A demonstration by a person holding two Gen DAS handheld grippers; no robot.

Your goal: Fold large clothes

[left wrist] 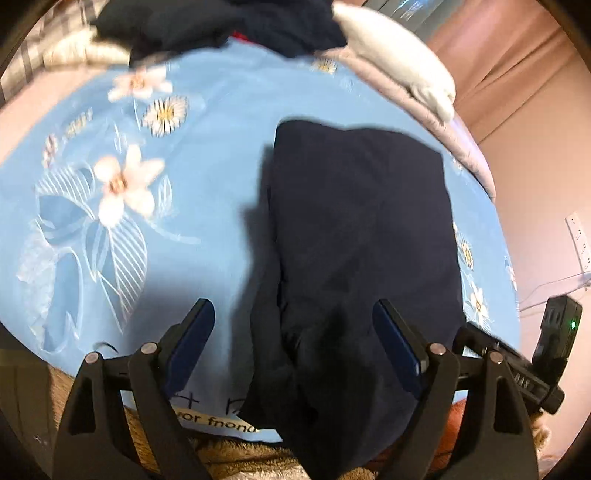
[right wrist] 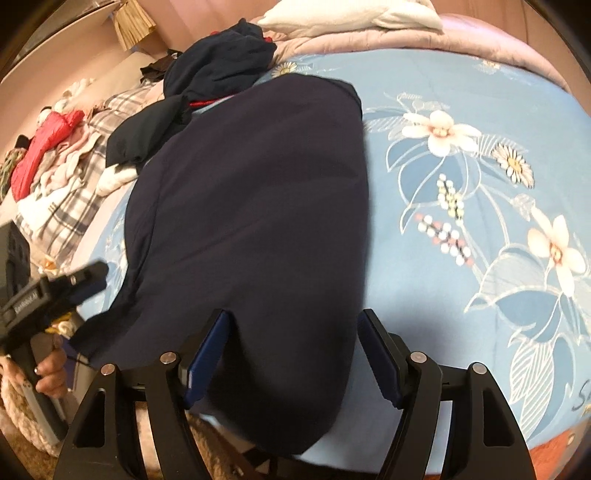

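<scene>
- Navy garment (right wrist: pixel 251 206) spread flat on the blue floral sheet (right wrist: pixel 461 258); near hem draped over the bed's front edge in both views; far end close to a dark clothes heap (right wrist: pixel 218 70)
- In the left wrist view, same garment (left wrist: pixel 362 229) right of centre, bunched and hanging at the near end between the fingers
- Left gripper (left wrist: pixel 293 310) wide open; blue pads (left wrist: pixel 195 332) on either side of the hanging cloth, nothing clamped; seen also at the left edge of the right wrist view (right wrist: pixel 85 280), held in a hand (right wrist: pixel 51 373), beside the garment's left edge
- Right gripper (right wrist: pixel 293 317) wide open too; fingers straddling the near hem, not closed on it; contact with the cloth unclear
- Plaid blanket (right wrist: pixel 74 192) and a red item (right wrist: pixel 40 147) heaped left of the sheet; white pillow (right wrist: pixel 351 16) and pinkish quilt (right wrist: pixel 443 48) along the far side
- White pillow (left wrist: pixel 399 62) at top right in the left wrist view; black device with a green light (left wrist: pixel 557 325) at the right edge; power strip (left wrist: pixel 580 240) on the wall
</scene>
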